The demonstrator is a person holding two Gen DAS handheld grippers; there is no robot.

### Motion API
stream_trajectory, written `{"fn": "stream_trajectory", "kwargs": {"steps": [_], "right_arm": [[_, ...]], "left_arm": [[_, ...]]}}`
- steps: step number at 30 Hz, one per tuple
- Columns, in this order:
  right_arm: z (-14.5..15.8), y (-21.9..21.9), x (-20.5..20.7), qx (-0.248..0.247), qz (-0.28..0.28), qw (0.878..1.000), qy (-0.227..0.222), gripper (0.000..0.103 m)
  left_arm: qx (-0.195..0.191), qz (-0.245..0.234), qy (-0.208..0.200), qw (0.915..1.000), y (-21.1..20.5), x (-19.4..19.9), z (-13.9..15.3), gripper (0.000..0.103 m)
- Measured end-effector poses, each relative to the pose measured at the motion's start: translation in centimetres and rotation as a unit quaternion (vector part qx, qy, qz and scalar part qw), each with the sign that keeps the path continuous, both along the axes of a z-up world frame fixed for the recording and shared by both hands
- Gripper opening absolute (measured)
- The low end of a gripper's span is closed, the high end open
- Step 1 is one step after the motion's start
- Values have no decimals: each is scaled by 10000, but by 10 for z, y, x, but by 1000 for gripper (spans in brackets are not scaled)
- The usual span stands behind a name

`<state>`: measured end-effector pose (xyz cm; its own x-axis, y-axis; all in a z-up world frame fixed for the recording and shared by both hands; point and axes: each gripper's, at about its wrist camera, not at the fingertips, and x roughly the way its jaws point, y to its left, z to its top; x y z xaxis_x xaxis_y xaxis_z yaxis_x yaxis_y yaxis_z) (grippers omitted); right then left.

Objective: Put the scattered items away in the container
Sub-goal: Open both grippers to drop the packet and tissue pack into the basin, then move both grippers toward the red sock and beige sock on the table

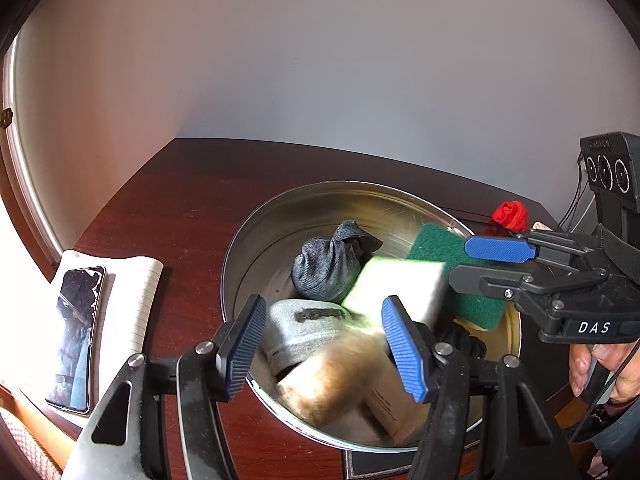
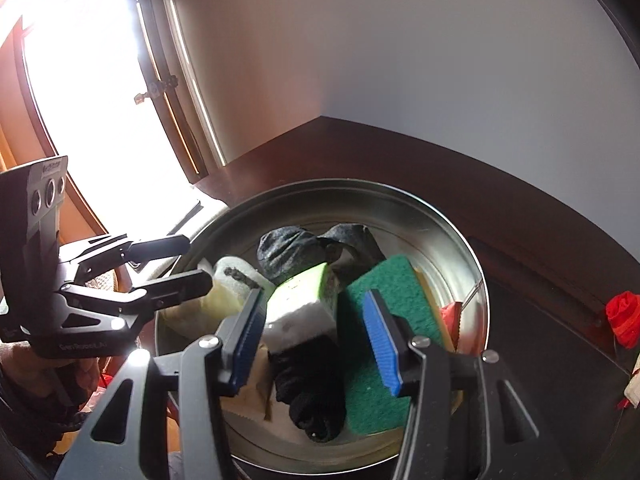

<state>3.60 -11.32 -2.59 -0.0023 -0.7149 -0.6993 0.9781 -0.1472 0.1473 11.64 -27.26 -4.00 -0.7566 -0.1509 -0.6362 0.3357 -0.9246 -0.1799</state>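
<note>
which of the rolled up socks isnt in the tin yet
The red sock: it lies on the wooden table beyond the tin, while the dark grey, light grey and black ones sit inside.

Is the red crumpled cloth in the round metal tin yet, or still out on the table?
Out. The red crumpled cloth lies on the dark wooden table, beyond the round metal tin's rim.

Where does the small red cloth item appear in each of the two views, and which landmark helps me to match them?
Left wrist view: the red cloth item lies on the dark wooden table, upper right, just behind the round metal tin.
Right wrist view: it lies at the far right edge, on the table outside the tin.
Shared landmark: the green scouring sponge inside the tin.
</note>
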Motion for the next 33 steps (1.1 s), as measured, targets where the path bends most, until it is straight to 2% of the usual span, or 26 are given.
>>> {"fn": "stream_trajectory", "kwargs": {"steps": [6,15,17,19,26,33], "right_arm": [[1,26,-12,-165,-243,9994,-174,56],[-3,84,-61,-265,-799,9955,-435,58],[-2,95,-69,-300,-923,9943,-436,65],[-1,105,-78,-334,-1063,9928,-447,66],[1,140,-108,-327,-1487,9873,-446,68],[-1,180,-140,-333,-2017,9782,-367,87]], "left_arm": [[-48,-179,98,9998,15,-11,11,66],[-101,-713,77,9974,64,-48,21,67],[-115,-811,73,9966,74,-55,21,70],[-176,-908,76,9957,87,-62,21,77],[-210,-1207,47,9925,121,-88,23,77],[-184,-1495,21,9886,155,-122,24,78]]}}
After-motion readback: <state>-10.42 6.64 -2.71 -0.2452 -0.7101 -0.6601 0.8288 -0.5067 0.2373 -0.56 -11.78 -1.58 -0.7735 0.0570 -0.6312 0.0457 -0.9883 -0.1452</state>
